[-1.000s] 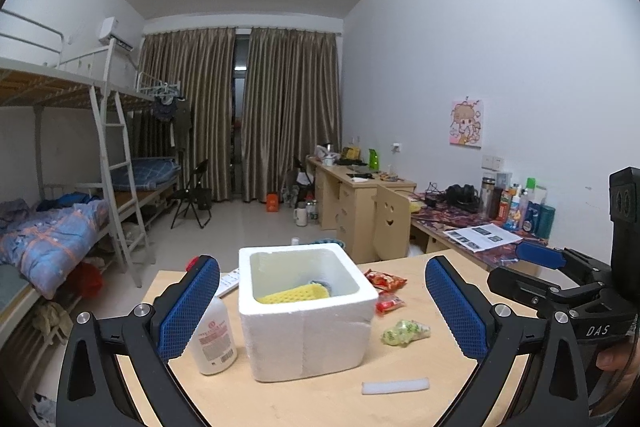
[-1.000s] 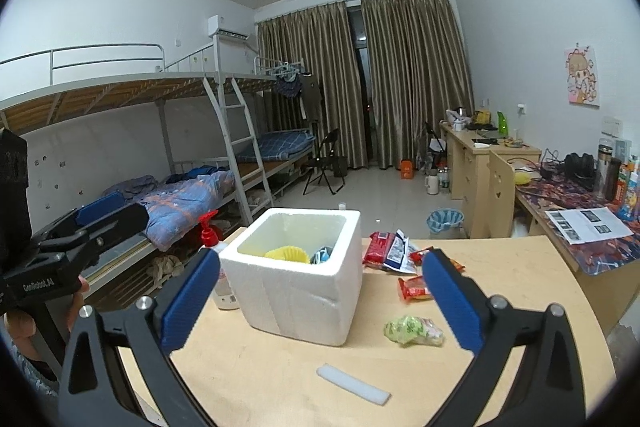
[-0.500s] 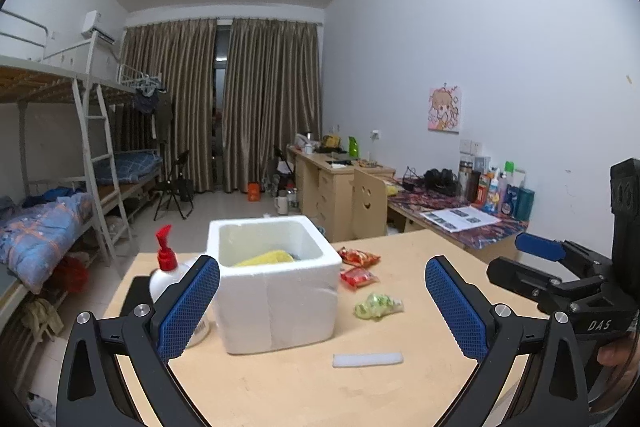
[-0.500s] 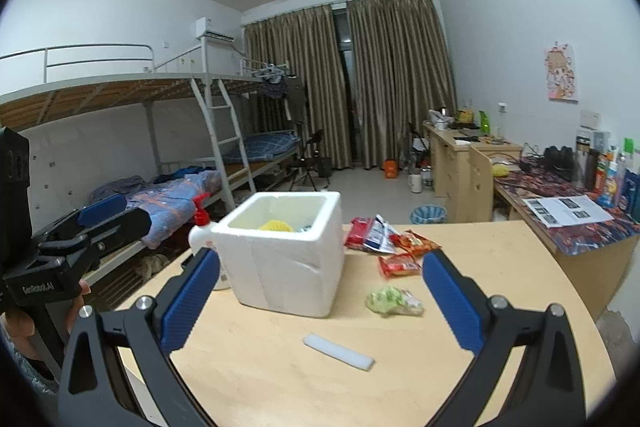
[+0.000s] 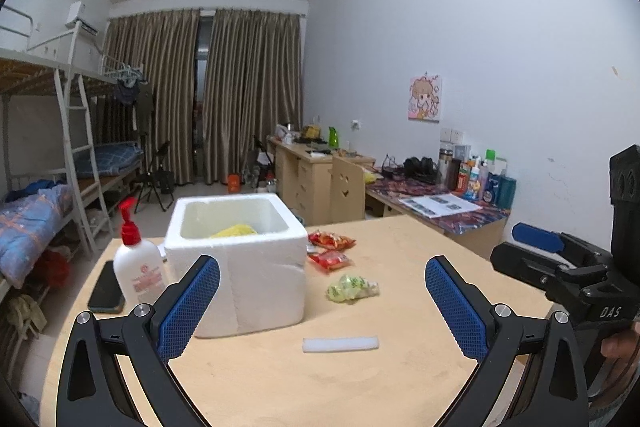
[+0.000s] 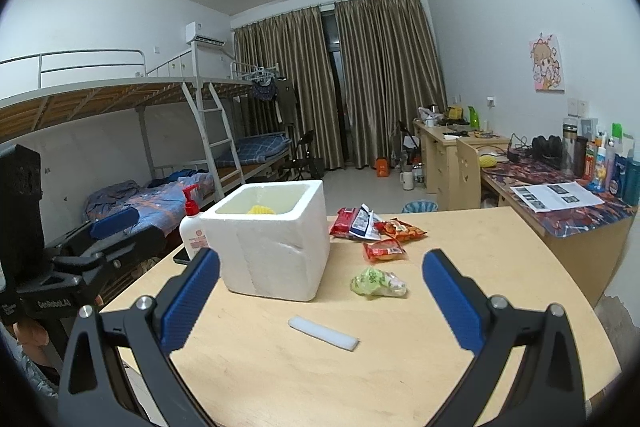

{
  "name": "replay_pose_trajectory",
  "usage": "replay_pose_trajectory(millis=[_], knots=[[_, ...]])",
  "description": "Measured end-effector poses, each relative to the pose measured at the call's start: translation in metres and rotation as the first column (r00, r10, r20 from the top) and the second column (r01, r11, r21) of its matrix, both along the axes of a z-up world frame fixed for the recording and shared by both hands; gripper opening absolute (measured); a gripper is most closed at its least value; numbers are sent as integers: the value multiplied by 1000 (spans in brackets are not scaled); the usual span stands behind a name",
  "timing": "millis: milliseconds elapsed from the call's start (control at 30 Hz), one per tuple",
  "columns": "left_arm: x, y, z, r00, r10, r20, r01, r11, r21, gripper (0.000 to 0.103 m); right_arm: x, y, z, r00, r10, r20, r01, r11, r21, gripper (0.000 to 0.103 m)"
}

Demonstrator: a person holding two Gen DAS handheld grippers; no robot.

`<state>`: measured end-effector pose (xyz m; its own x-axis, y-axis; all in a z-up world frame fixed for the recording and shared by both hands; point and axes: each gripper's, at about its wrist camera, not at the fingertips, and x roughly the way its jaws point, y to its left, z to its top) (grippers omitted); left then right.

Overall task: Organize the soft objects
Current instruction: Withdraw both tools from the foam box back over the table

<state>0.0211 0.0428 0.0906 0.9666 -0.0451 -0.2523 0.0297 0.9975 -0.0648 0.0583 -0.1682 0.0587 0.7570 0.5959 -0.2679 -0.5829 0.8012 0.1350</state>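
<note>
While both grippers hung above the near edge of the table, this was how things lay:

Left gripper (image 5: 322, 301): spread wide, holding nothing; the box stood just past its left finger
Right gripper (image 6: 320, 297): also spread wide and empty; it showed at the right edge of the left view, apart from everything on the table
Foam strip (image 6: 323, 333): flat on the table (image 6: 460, 239), nearest of the loose things, ahead of and between the fingers of both grippers; in the left view (image 5: 340, 343) its long axis ran across the fingers' opening, in the right view it slanted from near the box down to the right
Box (image 5: 236, 259): white foam, open on top, something yellow (image 5: 234, 230) already inside; it sat beyond and to the left of the strip
Green packet (image 6: 378, 282): past the strip, to the right of the box, apart from both
Red snack packs (image 6: 384, 250): farther back, beside the box's right side
Bottle (image 5: 136, 269): pump bottle touching or just beside the box's left wall, a phone (image 5: 106, 287) next to it
Likely next: the strip seemed the next pick; neither gripper was clearly nearer; the left would need to turn to pinch across the strip's narrow width
</note>
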Motion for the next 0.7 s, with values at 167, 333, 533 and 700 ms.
replay_pose_trajectory(millis=[167, 333, 533, 700], knots=[[12, -3, -14, 999, -13, -47, 12, 1000, -13, 103, 3, 0, -6, 1000, -22, -12, 21, 999, -27, 103], [21, -4, -29, 997, -27, -79, 25, 999, -25, 103, 8, -5, -11, 999, -26, -28, 25, 999, -20, 103], [28, 0, -38, 995, -40, -92, 37, 999, -32, 103, 14, -6, -17, 998, -28, -49, 27, 999, -18, 103], [36, 2, -45, 992, -51, -116, 47, 998, -40, 103, 19, -5, -19, 998, -33, -62, 32, 999, -28, 103]])
